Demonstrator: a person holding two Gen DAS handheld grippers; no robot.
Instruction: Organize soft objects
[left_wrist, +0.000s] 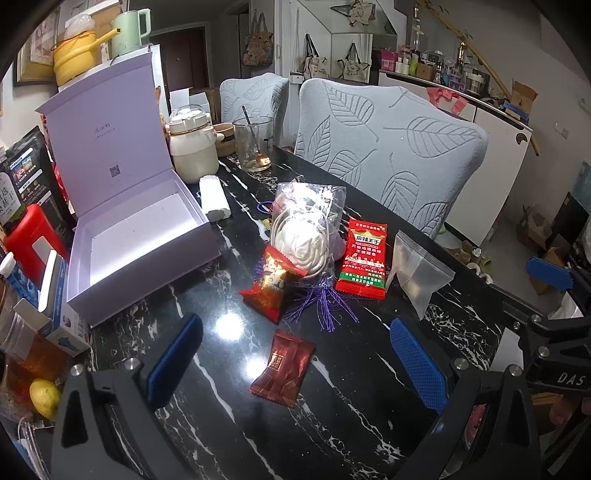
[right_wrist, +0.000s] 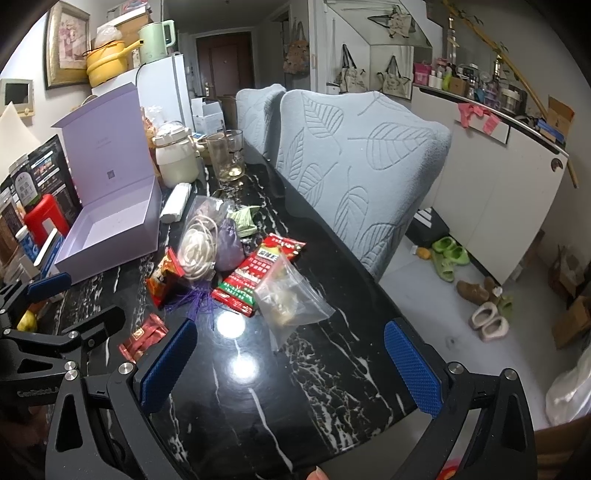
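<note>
Jaws of both the left gripper and right gripper spread, empty; dark red packet flat on table beneath left jaws, lilac box open nearby; advice: descend squarely, pinch wrapper gently.

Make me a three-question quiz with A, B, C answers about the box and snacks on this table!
1. Where is the purple box?
A. left of the snack pile
B. on a chair
C. on the floor

2. What colour are the pads on the left claw?
A. yellow
B. blue
C. pink

3. How is the box lid?
A. taped shut
B. missing
C. standing open

Answers:
1 A, the box sits on the black table, left of the red packet and clear bag.
2 B, both pads are blue.
3 C, the lid stands up and the inside looks empty.
</note>
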